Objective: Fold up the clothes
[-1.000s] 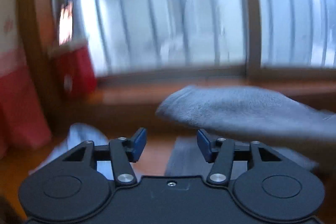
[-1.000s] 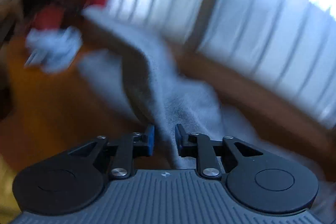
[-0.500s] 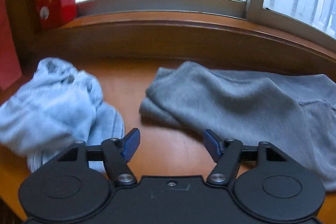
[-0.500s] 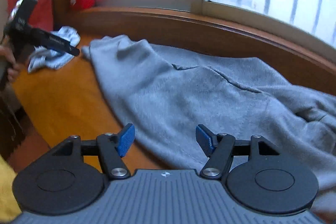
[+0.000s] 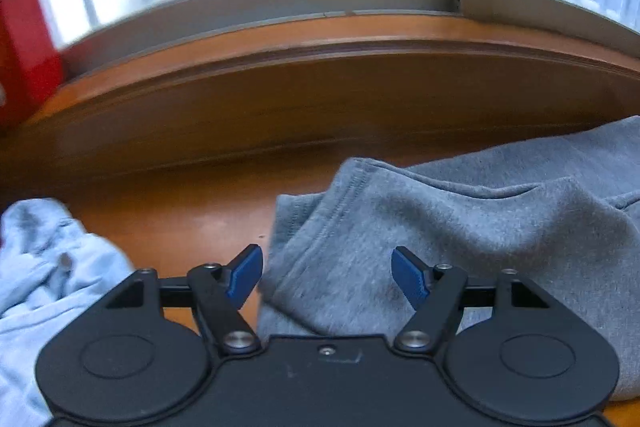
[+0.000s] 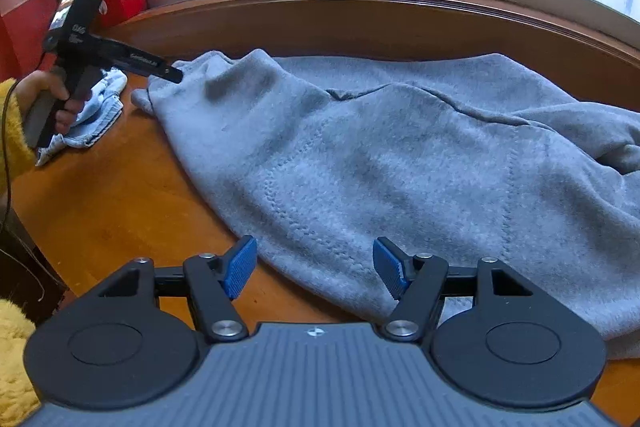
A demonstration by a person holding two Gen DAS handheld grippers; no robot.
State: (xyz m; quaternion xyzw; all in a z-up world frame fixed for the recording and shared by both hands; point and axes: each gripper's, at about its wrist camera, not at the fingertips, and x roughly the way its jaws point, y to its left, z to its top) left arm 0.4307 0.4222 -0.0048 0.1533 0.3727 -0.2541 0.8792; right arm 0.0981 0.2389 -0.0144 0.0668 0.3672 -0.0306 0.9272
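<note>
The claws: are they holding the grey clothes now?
No. Both claws, left and right, are open over the grey garment, gripping nothing; the left one's jaws are opening wider.

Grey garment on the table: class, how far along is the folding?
Done: the grey garment lies spread on the wooden table, still rumpled. In hand: nothing; the left gripper, jaws opening, and the open right gripper hang over its edges. Left: every fold, plus the light blue garment.

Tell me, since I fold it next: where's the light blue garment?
The light blue garment lies crumpled at the table's far left, beside the grey sweater.
</note>
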